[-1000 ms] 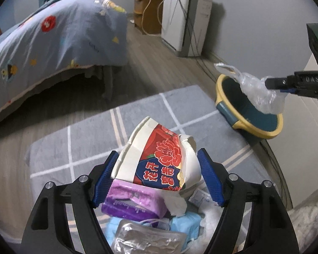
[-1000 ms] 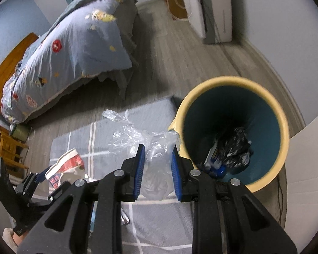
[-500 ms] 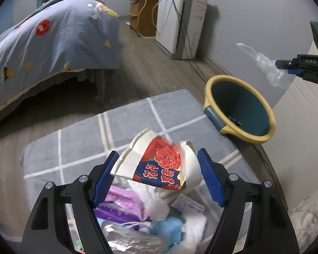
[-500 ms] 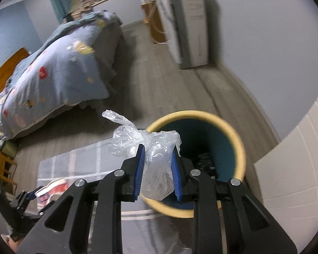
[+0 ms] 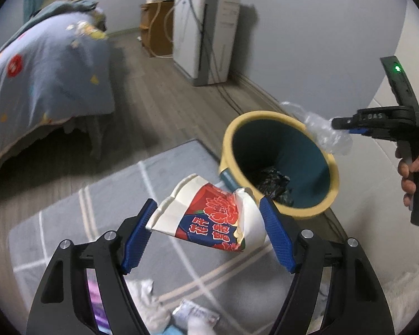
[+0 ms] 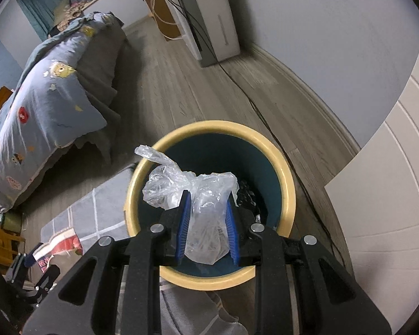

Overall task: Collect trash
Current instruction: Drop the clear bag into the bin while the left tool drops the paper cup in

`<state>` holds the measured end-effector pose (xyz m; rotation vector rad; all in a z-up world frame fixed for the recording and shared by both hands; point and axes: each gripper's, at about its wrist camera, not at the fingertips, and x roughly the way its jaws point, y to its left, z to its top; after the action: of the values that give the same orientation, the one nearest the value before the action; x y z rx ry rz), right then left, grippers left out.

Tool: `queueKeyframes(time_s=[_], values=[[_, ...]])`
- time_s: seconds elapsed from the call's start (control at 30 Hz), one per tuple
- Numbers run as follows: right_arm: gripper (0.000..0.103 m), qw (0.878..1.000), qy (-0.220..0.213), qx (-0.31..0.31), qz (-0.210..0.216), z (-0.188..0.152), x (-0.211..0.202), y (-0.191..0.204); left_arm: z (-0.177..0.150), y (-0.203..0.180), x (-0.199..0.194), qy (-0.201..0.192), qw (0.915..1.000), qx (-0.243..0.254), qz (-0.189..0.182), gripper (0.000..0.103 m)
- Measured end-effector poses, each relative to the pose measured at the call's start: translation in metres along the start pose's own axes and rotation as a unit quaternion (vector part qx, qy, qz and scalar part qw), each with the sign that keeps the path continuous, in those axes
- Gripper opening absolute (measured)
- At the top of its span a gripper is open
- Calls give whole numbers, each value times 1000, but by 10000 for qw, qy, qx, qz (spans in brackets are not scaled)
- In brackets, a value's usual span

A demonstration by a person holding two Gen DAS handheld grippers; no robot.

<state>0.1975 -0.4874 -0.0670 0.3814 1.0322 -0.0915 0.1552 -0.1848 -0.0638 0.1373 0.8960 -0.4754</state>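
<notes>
Left wrist view: a bed with a blue patterned quilt stands on the left of a wood floor, and a white appliance with trailing cables stands against the far wall. A grey rug with pale stripes covers the near floor, with crumpled tissues and wrappers lying on it between the gripper arms. A teal trash bin with a yellow rim stands just past the rug's corner, dark rubbish at its bottom. The left gripper angles down over the rug, its blue fingers spread wide and clamped on a crushed paper cup with a red flower print, held in the air near the bin's near rim. The right gripper, with a hand on its grip at the right edge of this view, angles steeply down above the bin's mouth. Its fingers pinch a clear plastic bag.
</notes>
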Motion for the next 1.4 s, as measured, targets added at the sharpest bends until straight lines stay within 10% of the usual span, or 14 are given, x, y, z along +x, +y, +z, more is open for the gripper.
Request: queueKeyframes(time_s=[0.6,1.17,1.4], values=[[24,9981,480,392,43,1,40,-11,41,-86,78,234,9942,1000,-327,76],[24,9962,669,468,292,-2,57,-3,35,-82,108,283,9935,1104,-78,83],[65,9959,596,546,395,-1,54,3,28,-70,95,208,9954,934,-84,90]])
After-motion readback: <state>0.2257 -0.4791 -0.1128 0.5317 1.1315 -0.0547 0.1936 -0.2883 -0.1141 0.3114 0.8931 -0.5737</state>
